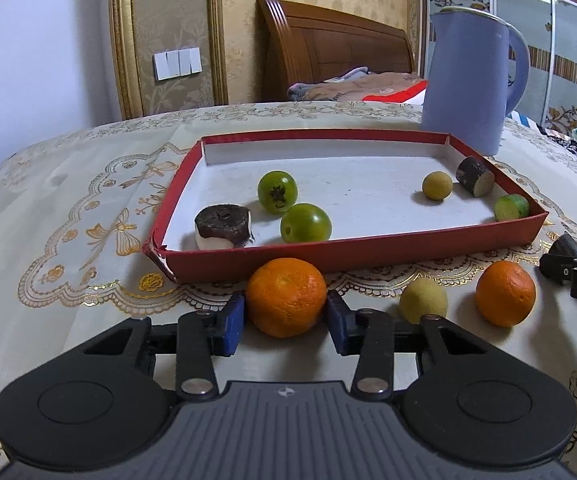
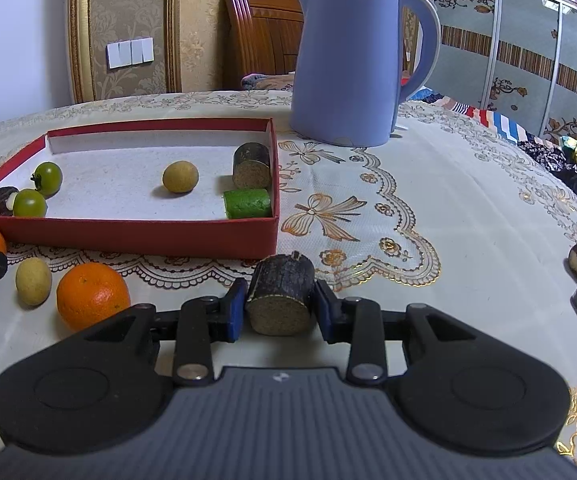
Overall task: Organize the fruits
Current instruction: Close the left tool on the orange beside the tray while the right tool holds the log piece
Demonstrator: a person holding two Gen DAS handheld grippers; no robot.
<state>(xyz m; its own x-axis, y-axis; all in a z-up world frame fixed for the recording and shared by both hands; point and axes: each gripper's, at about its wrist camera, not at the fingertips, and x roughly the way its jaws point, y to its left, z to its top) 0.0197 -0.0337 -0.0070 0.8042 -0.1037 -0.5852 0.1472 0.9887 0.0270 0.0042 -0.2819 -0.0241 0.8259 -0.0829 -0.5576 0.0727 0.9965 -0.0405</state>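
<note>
Left gripper has its blue pads pressed on an orange resting on the desk, just in front of the red tray. Right gripper is clamped on a dark cut stalk piece near the tray's right corner; a second orange lies beside it.
</note>
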